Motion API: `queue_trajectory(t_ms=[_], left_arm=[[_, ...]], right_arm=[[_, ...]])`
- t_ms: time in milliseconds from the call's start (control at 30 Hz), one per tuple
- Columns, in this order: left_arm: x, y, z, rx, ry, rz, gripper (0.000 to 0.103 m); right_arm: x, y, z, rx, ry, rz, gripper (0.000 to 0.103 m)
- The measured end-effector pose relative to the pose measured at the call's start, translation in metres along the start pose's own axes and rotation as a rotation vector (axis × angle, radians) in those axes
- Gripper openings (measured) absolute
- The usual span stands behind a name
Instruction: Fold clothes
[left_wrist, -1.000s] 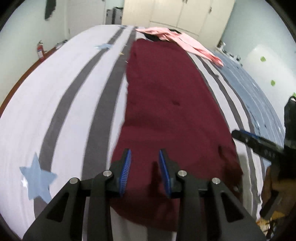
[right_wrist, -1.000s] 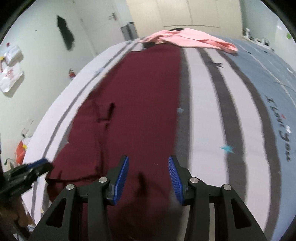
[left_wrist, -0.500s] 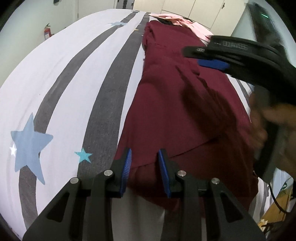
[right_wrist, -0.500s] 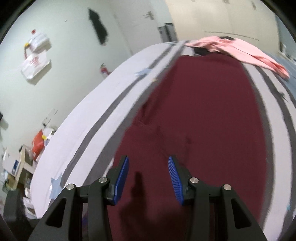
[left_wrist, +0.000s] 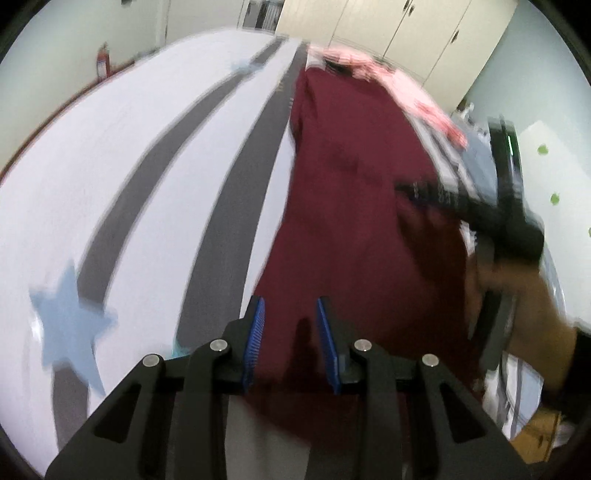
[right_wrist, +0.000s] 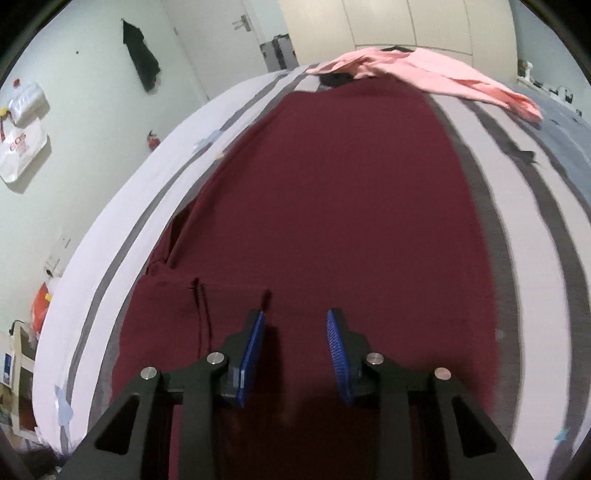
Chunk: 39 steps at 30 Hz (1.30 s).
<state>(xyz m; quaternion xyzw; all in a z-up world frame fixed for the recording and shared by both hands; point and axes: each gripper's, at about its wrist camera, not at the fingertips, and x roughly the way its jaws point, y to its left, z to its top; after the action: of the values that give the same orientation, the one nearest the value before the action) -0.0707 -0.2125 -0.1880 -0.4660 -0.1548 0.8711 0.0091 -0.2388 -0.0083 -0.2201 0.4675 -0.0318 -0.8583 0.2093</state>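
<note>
So the right gripper (right_wrist: 295, 350) has swung across since the earlier frames. A second back it was looking down the right side of the maroon garment (right_wrist: 332, 206) with lots of striped bedsheet (right_wrist: 532, 236) beside it; now the maroon fills the middle of its view and it sits over the lower centre of the cloth. Its jaws have just been closing a bit, but there's still a clear gap between the blue pads (right_wrist: 338, 350) and I can't see any fabric pinched in there, so I'd call it open and empty, just hovering over the cloth.

The left gripper (left_wrist: 290, 339) hasn't done much by comparison. It's at the bottom centre of its own view, over the near left edge of the garment, jaws parted about the same as before, nothing clamped. That view is pretty blurry though. In the right of that frame you can see the other tool and the person's hand (left_wrist: 517, 295) out over the right side of the cloth.

The garment itself lies long and mostly flat up the middle of the bed, running to the pink clothes (right_wrist: 424, 74) piled at the top of the frame. There's a small wrinkle and a loose flap at its lower left in the right view.

My read: both tools are lining up on the near end to pinch it, so the fold hasn't started yet.
</note>
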Motion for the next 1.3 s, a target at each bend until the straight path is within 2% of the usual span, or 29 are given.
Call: queue_trajectory(t_ms=[100,200,300,433,600,767,933,1033,1133,1300], left_arm=[[0.019,-0.014,0.047,0.051,-0.057,-0.029,0.027],[0.046,-0.026,0.080,0.115,-0.069,-0.043,0.023],[0.082,-0.033,0.103,0.177,-0.028,-0.047,0.013],[0.124,-0.022,0.109,0.214,0.050,-0.003,0.004],[0.123,-0.018,0.112,0.208,0.043,-0.012,0.003],[0.102,-0.033,0.119,0.265,-0.023,0.002,0.003],[0.126,-0.023,0.126,0.260,0.029,0.035,0.003],[0.122,-0.025,0.126,0.299,0.013,0.058,0.003],[0.101,-0.016,0.126,0.252,-0.020,0.054,0.018],[0.045,0.017,0.096,0.160,-0.018,0.006,0.024]], right_arm=[[-0.017,-0.014,-0.005,0.003,-0.024,-0.037,0.031],[-0.029,-0.026,-0.011,0.016,-0.038,-0.076,0.031],[-0.037,-0.039,-0.016,0.029,-0.035,-0.097,0.031],[-0.031,-0.047,-0.022,0.028,-0.013,-0.108,0.031],[-0.018,-0.055,-0.022,0.024,-0.011,-0.096,0.031],[-0.040,-0.060,-0.021,0.049,-0.041,-0.090,0.031],[-0.039,-0.074,-0.032,0.062,-0.017,-0.102,0.031],[-0.036,-0.085,-0.032,0.078,-0.008,-0.111,0.031],[-0.043,-0.092,-0.027,0.086,-0.027,-0.129,0.033],[-0.062,-0.090,-0.039,0.070,-0.014,-0.096,0.034]])
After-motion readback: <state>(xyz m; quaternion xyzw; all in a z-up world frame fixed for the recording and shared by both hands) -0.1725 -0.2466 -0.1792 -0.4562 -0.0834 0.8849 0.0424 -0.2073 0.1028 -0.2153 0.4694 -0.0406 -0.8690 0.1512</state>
